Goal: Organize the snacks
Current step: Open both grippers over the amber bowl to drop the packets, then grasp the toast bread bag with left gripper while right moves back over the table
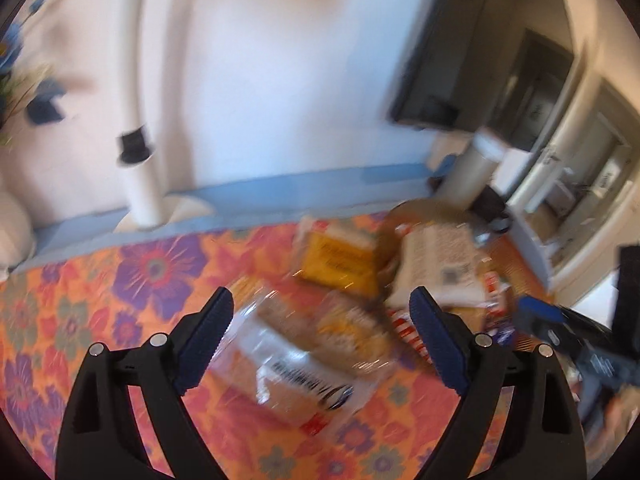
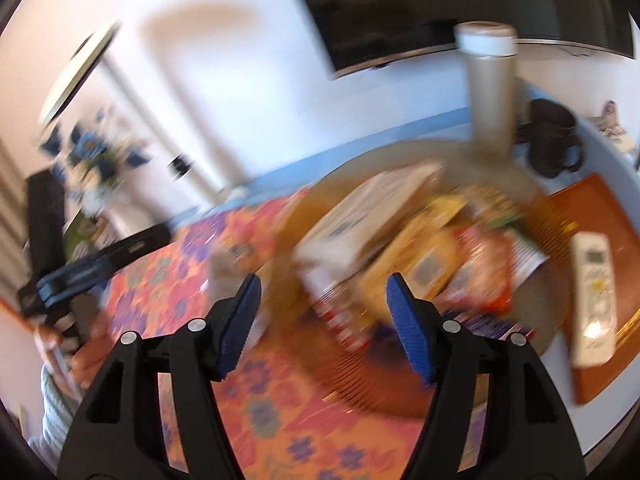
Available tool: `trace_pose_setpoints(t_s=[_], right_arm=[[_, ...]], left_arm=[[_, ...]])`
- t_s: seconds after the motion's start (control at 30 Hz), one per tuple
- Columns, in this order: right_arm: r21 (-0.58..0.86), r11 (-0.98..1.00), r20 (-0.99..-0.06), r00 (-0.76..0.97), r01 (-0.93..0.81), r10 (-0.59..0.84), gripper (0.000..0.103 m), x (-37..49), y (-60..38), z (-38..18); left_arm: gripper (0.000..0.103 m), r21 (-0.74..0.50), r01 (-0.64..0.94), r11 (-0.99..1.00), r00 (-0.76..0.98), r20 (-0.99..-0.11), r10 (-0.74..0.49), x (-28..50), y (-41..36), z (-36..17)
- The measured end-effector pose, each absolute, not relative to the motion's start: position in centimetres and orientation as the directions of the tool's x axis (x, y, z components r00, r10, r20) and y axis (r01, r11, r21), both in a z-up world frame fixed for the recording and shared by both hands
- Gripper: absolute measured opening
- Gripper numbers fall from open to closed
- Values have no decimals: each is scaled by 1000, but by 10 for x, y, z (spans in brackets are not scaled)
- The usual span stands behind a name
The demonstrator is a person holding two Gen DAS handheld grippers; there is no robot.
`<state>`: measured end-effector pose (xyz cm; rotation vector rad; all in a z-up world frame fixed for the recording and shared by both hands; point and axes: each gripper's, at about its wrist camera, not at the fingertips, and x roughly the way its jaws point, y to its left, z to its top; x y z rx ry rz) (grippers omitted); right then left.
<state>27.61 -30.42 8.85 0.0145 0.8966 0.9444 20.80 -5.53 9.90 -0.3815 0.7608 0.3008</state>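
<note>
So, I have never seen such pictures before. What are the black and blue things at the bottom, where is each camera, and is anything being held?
No robot is here: a person holds one hand-held tool in each hand, and a fisheye camera on each tool looks forward along its two black fingers with blue pads. One picture comes from the left tool, the other from the right tool. Both are open and hold nothing. Below lies a flowered tablecloth. In the left view a clear snack packet lies between the fingers. In the right view more snacks lie heaped on a round tray, beside a white remote control. The pictures are blurred, so labels cannot be read.
</note>
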Motion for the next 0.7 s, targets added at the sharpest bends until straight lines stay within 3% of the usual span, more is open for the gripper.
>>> trace_pose_setpoints(t_s=[0.13,0.33,0.47,0.6,0.7], right_arm=[[364,553,-657,213,-749,723,67,234,-294,84],[346,512,-696,151,-787,702,67,203,-270,58],[379,516,-721,104,-768,685,67,203,-260,34],[394,528,-726,98,-752,681,67,208,-262,26],[401,545,-731,101,-737,674,67,216,-265,18]], left_arm=[[88,-207,-487,848,609,-776,161,199,-44,71],[89,-336,-611,717,557,-826,88,189,-21,27],[97,-430,-660,616,564,-825,28,195,-16,6],[98,-508,-669,542,595,-804,-20,206,-14,-7],[98,-464,-704,537,564,-825,27,217,-23,-15]])
